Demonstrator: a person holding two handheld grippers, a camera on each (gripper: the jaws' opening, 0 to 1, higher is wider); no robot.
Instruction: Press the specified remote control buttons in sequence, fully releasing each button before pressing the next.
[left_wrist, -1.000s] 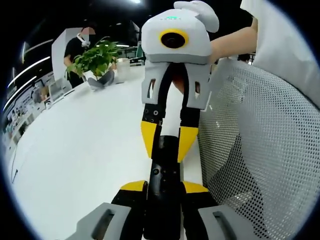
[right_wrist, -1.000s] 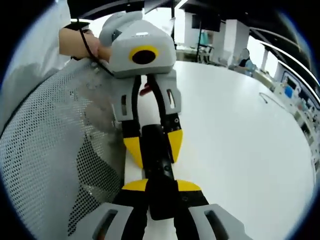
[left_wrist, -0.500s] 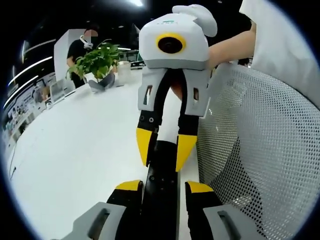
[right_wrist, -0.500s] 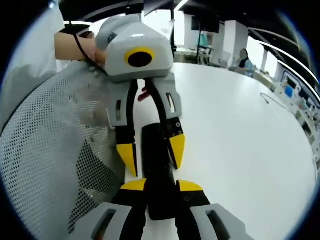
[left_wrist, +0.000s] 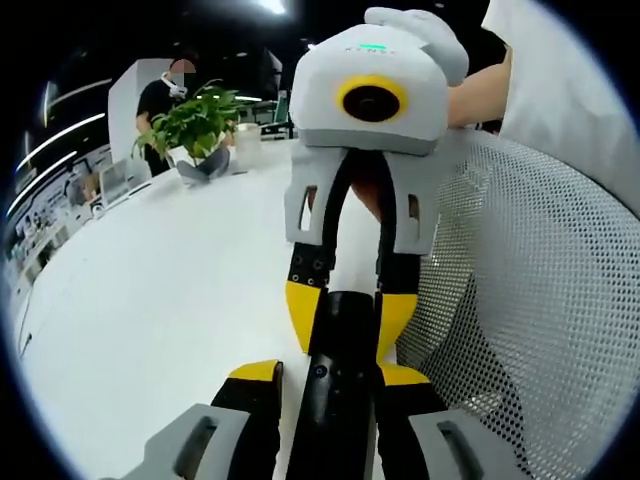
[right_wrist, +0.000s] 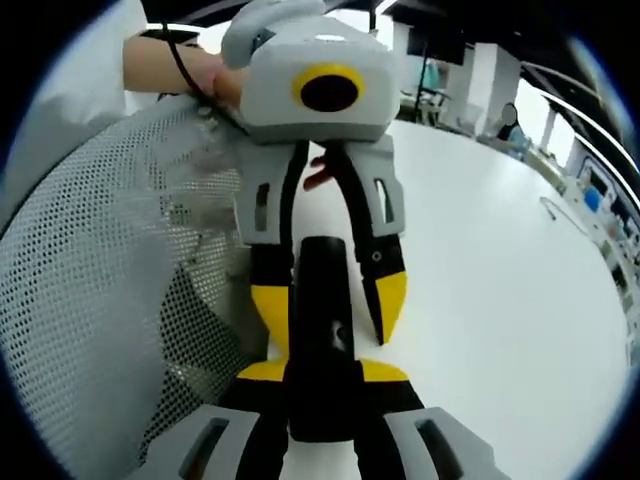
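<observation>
A black remote control is held lengthwise between two grippers that face each other over a white table. In the left gripper view, my left gripper stands at the bottom with its yellow-tipped jaws slightly apart on either side of the remote. My right gripper comes down from the top with its tips hugging the remote's far end. In the right gripper view, the right gripper is shut on the remote control. The left gripper straddles it there, one tip standing off its side.
The white table spreads away from the grippers. A white mesh chair back stands close beside them. A potted plant and a person are at the far end. A thin cable lies on the table.
The left gripper's jaws have spread a little off the remote. The two grippers have come closer together along it. The right gripper has kept its hold.
</observation>
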